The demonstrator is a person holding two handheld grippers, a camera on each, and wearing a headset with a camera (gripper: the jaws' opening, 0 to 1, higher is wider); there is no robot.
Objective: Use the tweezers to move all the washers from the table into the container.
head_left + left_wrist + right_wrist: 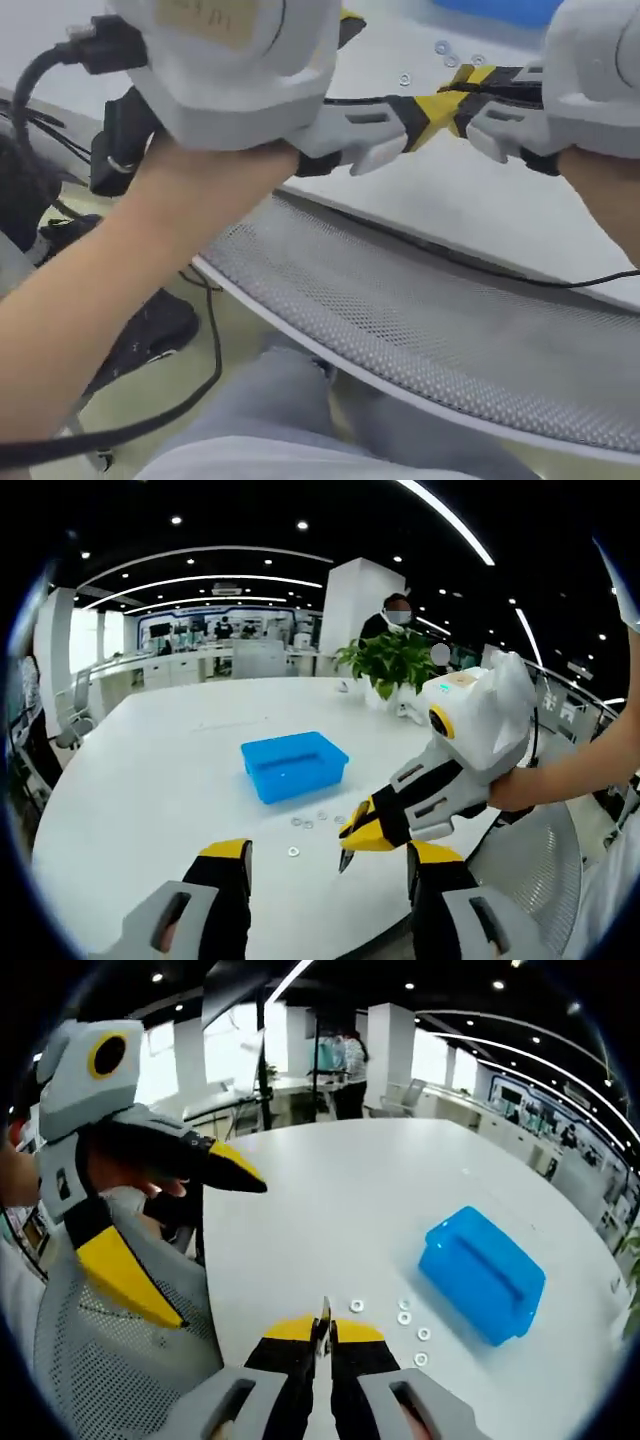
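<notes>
Left gripper view: the left gripper (328, 855) stands with its jaws wide apart and nothing between them, above the near edge of the white table (150, 780). The right gripper (358, 832) enters from the right, pinching the tweezers (343, 861). The blue container (295, 765) sits further in from that edge, and the washers (293, 852) lie loose just in front of it. Right gripper view: its jaws are clamped on the tweezers, whose arms are pressed nearly together with a bare tip just short of the washers. Head view: both grippers are over the near edge, with the washers beyond them.
</notes>
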